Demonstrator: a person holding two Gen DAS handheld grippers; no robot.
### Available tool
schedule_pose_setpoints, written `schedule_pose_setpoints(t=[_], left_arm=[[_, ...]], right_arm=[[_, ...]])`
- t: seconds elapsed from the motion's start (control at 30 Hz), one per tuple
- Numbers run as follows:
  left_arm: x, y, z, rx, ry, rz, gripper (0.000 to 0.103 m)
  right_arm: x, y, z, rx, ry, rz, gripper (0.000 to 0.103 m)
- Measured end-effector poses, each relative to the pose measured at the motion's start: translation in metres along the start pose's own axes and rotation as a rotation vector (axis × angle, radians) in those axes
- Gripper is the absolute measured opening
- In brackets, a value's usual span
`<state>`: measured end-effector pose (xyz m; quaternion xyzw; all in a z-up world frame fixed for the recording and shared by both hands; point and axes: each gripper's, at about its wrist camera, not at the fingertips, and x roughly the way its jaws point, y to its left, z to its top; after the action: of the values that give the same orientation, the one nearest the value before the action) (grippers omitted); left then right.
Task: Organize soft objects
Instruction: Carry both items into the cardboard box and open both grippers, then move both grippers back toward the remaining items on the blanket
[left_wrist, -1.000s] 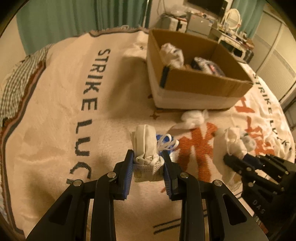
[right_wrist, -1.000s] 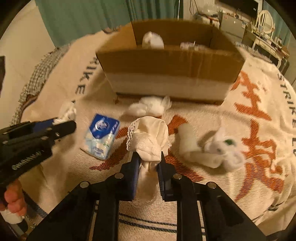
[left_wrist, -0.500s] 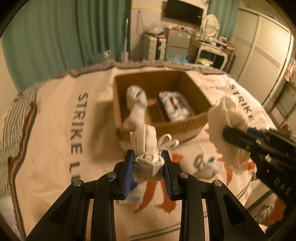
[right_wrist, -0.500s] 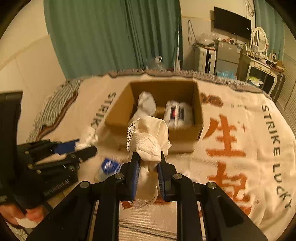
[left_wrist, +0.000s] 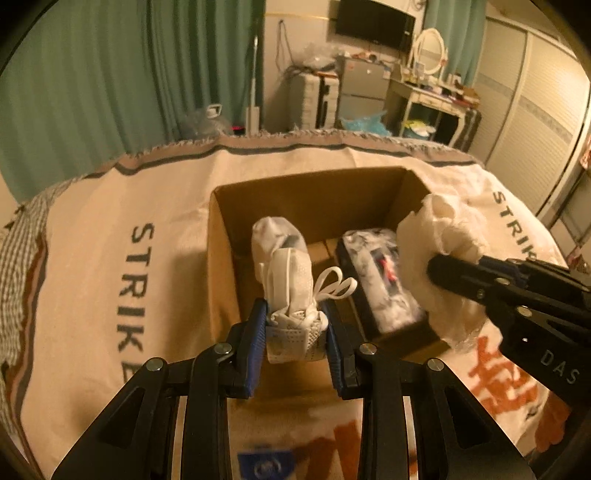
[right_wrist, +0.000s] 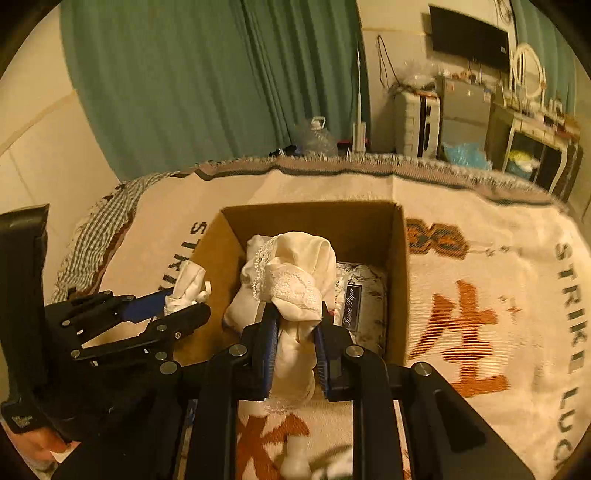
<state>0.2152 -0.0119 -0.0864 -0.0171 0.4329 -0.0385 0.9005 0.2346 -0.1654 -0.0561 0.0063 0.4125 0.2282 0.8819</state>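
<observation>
Dim, warm amber indoor light tints both views, with strong fisheye bending and black vignetting at the corners, motion blur smearing the blanket edge and the lower foreground, soft shadow inside the cardboard box, and no glare on any surface.

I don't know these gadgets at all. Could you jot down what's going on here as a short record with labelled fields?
Setting: bed covered by a printed blanket
Container: open cardboard box on the blanket
Already in box: white bundle and a tissue pack
Left gripper: shut on a white face mask, held at the box's near edge
Right gripper: shut on a cream lace-trimmed cloth, held above the box
Likely next: both items dropped into the box
</observation>
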Motion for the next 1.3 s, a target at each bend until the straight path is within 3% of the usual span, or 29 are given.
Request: schedule_pose_setpoints(t=[0.13,0.17,0.2,0.23,0.3,0.37,0.43,0.57,0.73,0.77,0.8,0.83,0.97,1.03,1.17,1.3], left_arm=[[0.012,-0.002,0.000,0.013,-0.015,0.016,0.032],[0.016,-0.003,0.000,0.021,-0.008,0.031,0.041],[0.019,-0.003,-0.001,0.024,-0.004,0.042,0.057],[0.019,-0.003,-0.003,0.023,-0.003,0.057,0.062],[0.017,-0.003,-0.005,0.013,-0.012,0.050,0.064],[0.011,-0.002,-0.004,0.000,-0.012,0.071,0.068],[-0.002,-0.003,-0.003,-0.006,-0.034,0.063,0.068],[-0.045,-0.004,0.003,-0.020,-0.101,0.062,0.068],[-0.129,-0.008,0.008,-0.027,-0.242,0.055,0.068],[-0.146,-0.009,0.009,-0.024,-0.269,0.057,0.075],[-0.158,-0.010,0.008,-0.022,-0.290,0.062,0.088],[-0.173,-0.011,0.007,-0.019,-0.320,0.070,0.092],[-0.219,-0.012,-0.006,-0.011,-0.399,0.121,0.093],[-0.227,-0.008,-0.017,-0.022,-0.396,0.111,0.093],[-0.221,0.001,-0.040,-0.052,-0.349,0.104,0.093],[-0.190,0.009,-0.061,-0.087,-0.270,0.117,0.093]], right_arm=[[0.028,-0.011,0.004,0.033,0.018,0.015,0.021],[0.033,-0.013,0.004,0.039,0.020,0.013,0.024],[0.036,-0.015,0.005,0.044,0.021,0.007,0.033],[0.038,-0.016,0.006,0.050,0.020,0.001,0.044],[0.039,-0.021,0.007,0.065,0.011,-0.017,0.054],[0.036,-0.024,0.008,0.076,0.008,-0.026,0.055],[0.027,-0.028,0.009,0.083,-0.001,-0.042,0.065],[-0.009,-0.026,0.014,0.074,-0.050,-0.064,0.072],[-0.081,-0.013,0.022,0.047,-0.133,-0.090,0.073],[-0.099,-0.008,0.024,0.037,-0.154,-0.097,0.073],[-0.114,-0.004,0.024,0.028,-0.169,-0.104,0.074],[-0.129,0.000,0.025,0.021,-0.184,-0.114,0.077],[-0.186,0.016,0.017,-0.005,-0.230,-0.121,0.089],[-0.204,0.022,0.008,-0.022,-0.243,-0.139,0.097],[-0.218,0.021,-0.018,-0.026,-0.223,-0.165,0.098],[-0.198,0.012,-0.049,0.005,-0.151,-0.182,0.098]])
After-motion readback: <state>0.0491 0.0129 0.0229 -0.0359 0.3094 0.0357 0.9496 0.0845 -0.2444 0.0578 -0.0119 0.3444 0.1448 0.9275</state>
